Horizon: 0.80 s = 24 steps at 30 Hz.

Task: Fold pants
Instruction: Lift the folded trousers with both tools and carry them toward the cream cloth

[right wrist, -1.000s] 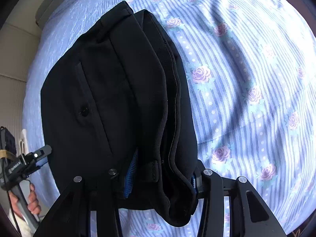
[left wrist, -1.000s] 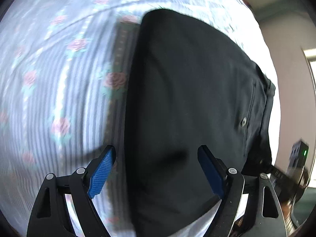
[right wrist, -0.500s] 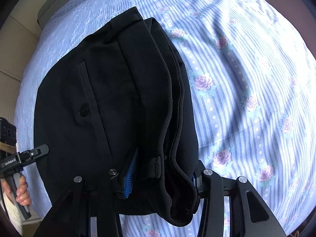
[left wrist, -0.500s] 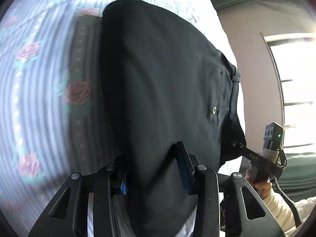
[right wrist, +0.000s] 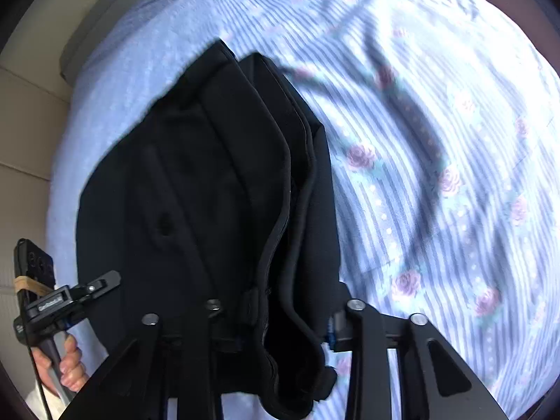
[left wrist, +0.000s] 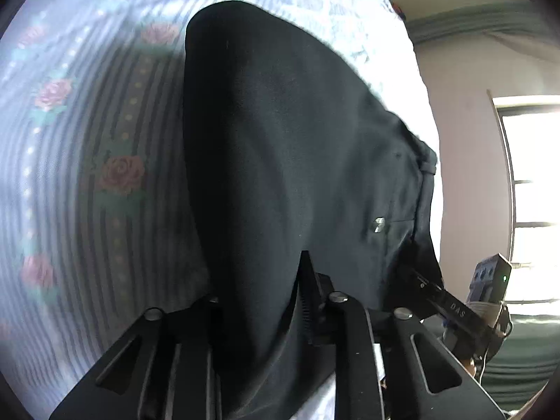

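Observation:
Black pants (left wrist: 297,147) lie folded on a blue striped bedsheet with roses (left wrist: 87,140). A back-pocket button (left wrist: 378,224) shows in the left wrist view. My left gripper (left wrist: 259,301) has its jaws closing on the near fold of the pants, with cloth squeezed between the pads. In the right wrist view the pants (right wrist: 210,192) show stacked layers and the waistband end. My right gripper (right wrist: 276,318) is closing on that bunched waistband end, and cloth fills the gap between its jaws. Both held edges are raised slightly off the sheet.
The bedsheet (right wrist: 437,175) stretches far to the right with creases and shadows. A hand (right wrist: 70,360) holds the left gripper's handle at the bed's left edge. A bright window (left wrist: 535,192) and a pale wall stand beyond the bed's right side.
The left jaws went from wide open around the fold to pinching it. The right jaws tightened on the waistband end. Both grippers rose a little and tilted, lifting the near edge.

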### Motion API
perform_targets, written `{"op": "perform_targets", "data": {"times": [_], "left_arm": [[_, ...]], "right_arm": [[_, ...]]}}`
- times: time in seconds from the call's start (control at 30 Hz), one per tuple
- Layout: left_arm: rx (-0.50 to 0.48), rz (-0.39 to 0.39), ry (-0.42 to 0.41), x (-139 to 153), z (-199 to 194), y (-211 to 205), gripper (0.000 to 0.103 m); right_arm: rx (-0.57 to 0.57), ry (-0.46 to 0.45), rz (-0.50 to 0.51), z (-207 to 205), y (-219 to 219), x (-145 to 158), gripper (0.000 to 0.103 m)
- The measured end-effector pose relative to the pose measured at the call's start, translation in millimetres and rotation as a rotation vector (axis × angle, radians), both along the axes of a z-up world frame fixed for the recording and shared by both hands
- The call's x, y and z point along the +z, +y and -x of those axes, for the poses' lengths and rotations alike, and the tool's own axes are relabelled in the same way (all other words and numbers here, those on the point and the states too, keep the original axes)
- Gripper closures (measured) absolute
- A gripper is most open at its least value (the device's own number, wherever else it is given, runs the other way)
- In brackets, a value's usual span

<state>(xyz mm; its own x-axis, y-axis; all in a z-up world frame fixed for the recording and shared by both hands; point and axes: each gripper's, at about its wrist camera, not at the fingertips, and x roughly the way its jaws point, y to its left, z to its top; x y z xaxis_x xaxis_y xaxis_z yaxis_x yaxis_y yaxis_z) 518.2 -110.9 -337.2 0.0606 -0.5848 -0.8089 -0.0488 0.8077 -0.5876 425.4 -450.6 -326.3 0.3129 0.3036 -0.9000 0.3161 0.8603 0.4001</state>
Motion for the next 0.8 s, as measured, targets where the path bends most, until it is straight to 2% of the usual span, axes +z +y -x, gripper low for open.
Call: {"op": "perform_targets", "data": {"times": [0.1, 0.2, 0.4, 0.5, 0.7, 0.8], "left_arm": [[-0.033, -0.045, -0.058, 31.3, 15.4, -11.1, 0.086], [-0.068, -0.069, -0.092, 64.0, 27.9, -13.3, 0.088], [-0.059, -0.098, -0.089, 111.2, 79.0, 0.3, 0.088], [0.010, -0.081, -0.082, 128.9, 119.6, 23.2, 0.089], [0.149, -0.107, -0.096, 172.8, 208.3, 75.5, 0.089], [0.214, -0.103, -0.095, 190.5, 246.6, 100.8, 0.089]], "right_arm": [[0.008, -0.043, -0.041, 9.3, -1.8, 24.8, 0.078], [0.056, -0.094, -0.040, 19.7, 6.1, 53.8, 0.078], [0.152, -0.145, -0.069, 58.4, 26.8, 99.3, 0.079], [0.222, -0.154, -0.076, 89.0, 45.5, 116.2, 0.079], [0.342, -0.152, -0.126, 129.7, 84.3, 143.8, 0.079], [0.413, -0.182, -0.135, 149.4, 116.8, 163.2, 0.079]]}}
